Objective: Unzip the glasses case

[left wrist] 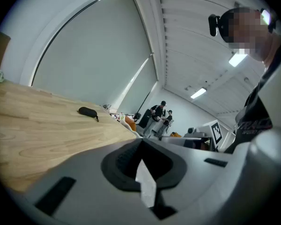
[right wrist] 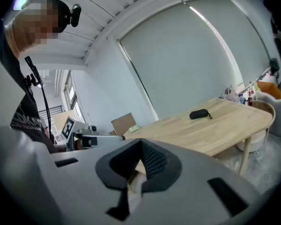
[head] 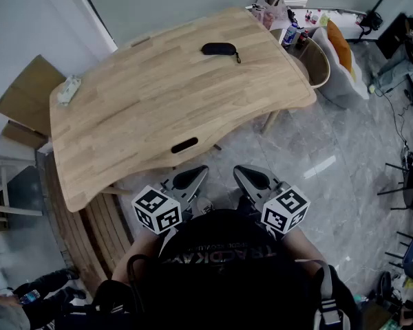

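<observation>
Lying on the table (head: 144,115) — glasses case (head: 219,49); left gripper (head: 201,172), right gripper (head: 240,172) closed

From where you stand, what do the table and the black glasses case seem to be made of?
The table looks like light wood, joined in strips with visible grain, matte finish. The glasses case is black and dull, perhaps fabric or faux leather; too small to tell.
</observation>
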Motion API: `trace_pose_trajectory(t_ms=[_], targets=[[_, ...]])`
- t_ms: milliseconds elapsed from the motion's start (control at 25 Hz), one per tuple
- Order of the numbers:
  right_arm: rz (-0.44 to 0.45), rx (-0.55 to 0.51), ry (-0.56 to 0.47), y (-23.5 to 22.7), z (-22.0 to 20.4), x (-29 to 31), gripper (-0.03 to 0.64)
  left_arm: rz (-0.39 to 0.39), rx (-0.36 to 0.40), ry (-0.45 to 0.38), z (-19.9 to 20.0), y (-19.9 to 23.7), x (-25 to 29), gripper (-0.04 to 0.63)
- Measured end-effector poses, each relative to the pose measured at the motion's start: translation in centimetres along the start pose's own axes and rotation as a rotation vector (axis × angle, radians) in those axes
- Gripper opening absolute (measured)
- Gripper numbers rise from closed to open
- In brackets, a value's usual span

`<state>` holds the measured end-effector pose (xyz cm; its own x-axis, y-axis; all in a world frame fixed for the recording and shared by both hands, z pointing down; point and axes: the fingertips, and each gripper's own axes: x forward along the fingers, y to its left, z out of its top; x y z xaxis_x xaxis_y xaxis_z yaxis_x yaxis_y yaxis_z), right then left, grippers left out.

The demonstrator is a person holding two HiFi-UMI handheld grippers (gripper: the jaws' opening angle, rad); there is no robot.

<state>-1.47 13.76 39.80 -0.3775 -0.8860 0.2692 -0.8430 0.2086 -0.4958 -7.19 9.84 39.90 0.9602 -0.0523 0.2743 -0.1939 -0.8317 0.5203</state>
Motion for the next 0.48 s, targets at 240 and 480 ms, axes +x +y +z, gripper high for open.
trace_pose_trajectory(t_ms=[240, 480], targets=[[-0.002, 0.000, -0.006, 0.11, 0.13, -0.20, 0.017, -0.002, -0.001, 0.006, -0.01, -0.28, 0.01, 0.009], [-0.002, -0.003, -0.013, 0.16, 0.12, -0.25, 0.017, -0.008, 0.007, 0.011, -0.10, -0.44, 0.14, 0.009]])
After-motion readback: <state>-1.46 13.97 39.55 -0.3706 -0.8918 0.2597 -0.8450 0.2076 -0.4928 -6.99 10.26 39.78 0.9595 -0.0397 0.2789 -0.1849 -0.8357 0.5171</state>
